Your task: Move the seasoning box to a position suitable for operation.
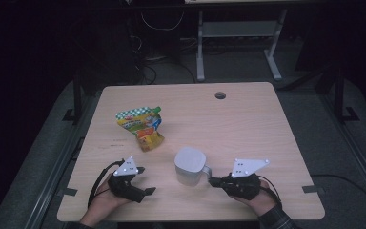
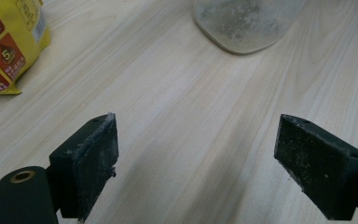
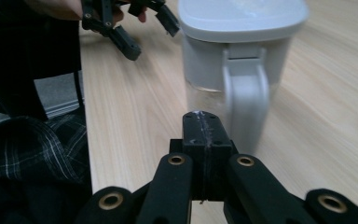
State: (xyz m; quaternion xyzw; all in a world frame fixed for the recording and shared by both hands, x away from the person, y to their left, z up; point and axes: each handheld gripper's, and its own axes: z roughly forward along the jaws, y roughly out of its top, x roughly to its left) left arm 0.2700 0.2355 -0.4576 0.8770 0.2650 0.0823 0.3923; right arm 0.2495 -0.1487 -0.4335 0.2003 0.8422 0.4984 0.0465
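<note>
the high view is dim, its surroundings falling to near black around the lit table [image 1: 248,124]. the gripper views are brighter; the pitcher [image 3: 242,70] looks softly blurred, with faint shadows under the tongs.

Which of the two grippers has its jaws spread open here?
The left gripper: its jaws stand wide apart over bare table. The right gripper, pointing at the white pitcher, has its jaws pressed together on nothing.
</note>
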